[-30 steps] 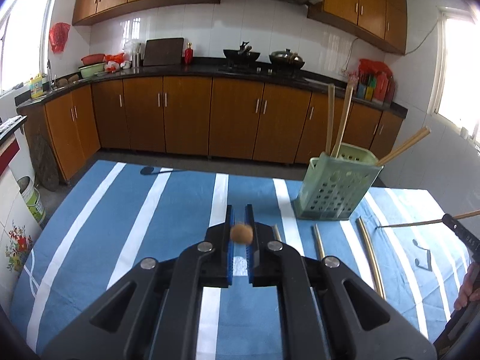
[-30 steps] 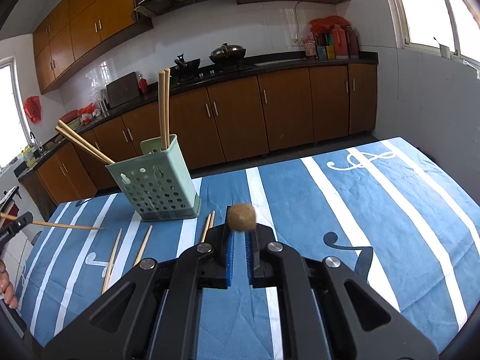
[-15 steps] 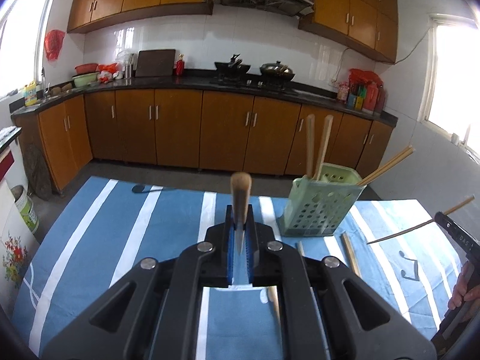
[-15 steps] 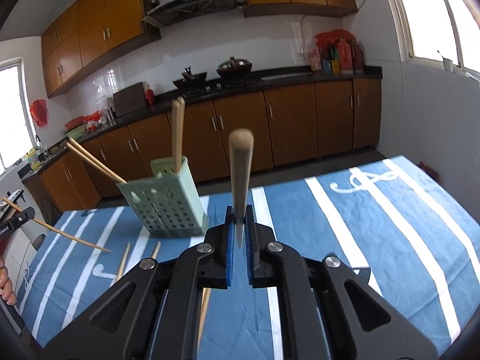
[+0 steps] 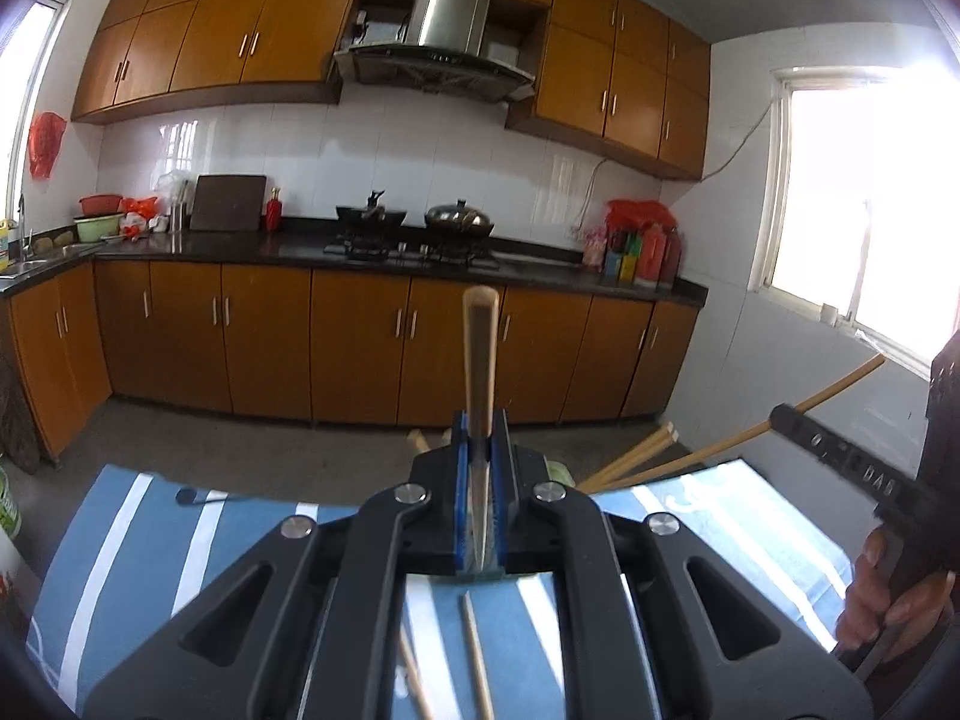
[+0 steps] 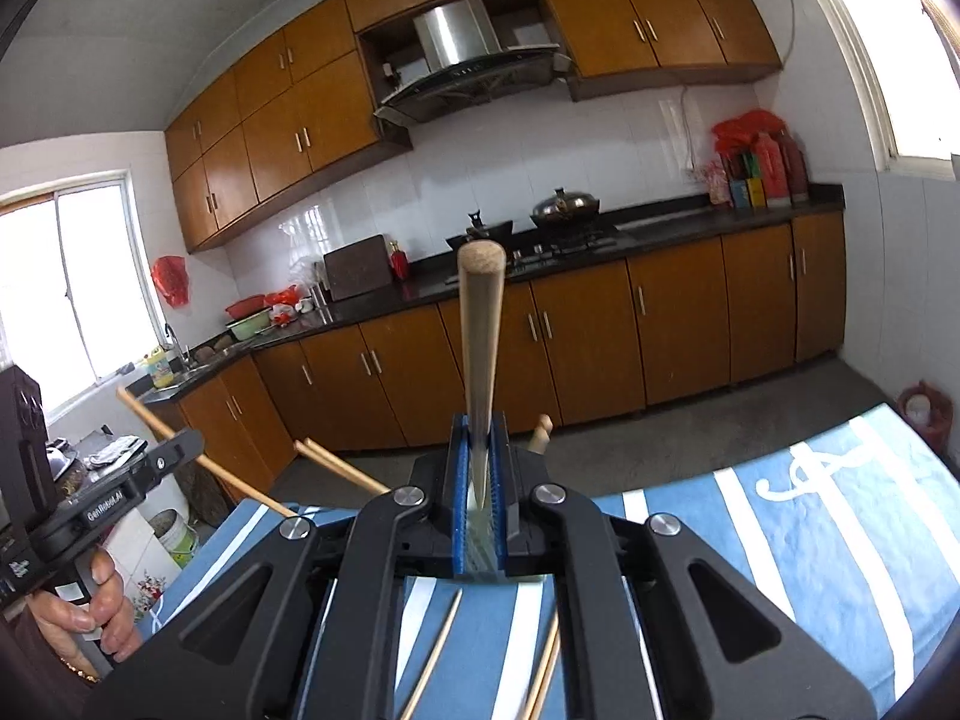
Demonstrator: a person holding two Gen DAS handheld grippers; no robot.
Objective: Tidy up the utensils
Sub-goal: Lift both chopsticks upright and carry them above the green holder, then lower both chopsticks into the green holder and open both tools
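Note:
My left gripper (image 5: 480, 427) is shut on a wooden chopstick (image 5: 480, 354) that stands up between its blue pads. My right gripper (image 6: 480, 427) is likewise shut on a chopstick (image 6: 478, 330) pointing upward. Each gripper shows in the other's view: the right gripper (image 5: 786, 419) with its chopstick (image 5: 840, 384), the left gripper (image 6: 180, 445) with its chopstick (image 6: 141, 411). The green basket (image 5: 558, 471) is almost wholly hidden behind the fingers; only the chopsticks in it (image 5: 630, 456) (image 6: 342, 468) poke out. Loose chopsticks (image 5: 474, 654) (image 6: 435, 654) lie on the cloth below.
A blue tablecloth with white stripes (image 5: 138, 546) (image 6: 810, 540) covers the table. A person's hand (image 5: 882, 600) (image 6: 90, 606) grips each handle. Brown kitchen cabinets and a dark counter (image 5: 360, 252) run along the far wall, with windows at both sides.
Both grippers rose and tipped upward with their chopsticks. The held chopsticks went from end-on to standing tall in view. The basket sank behind the fingers.

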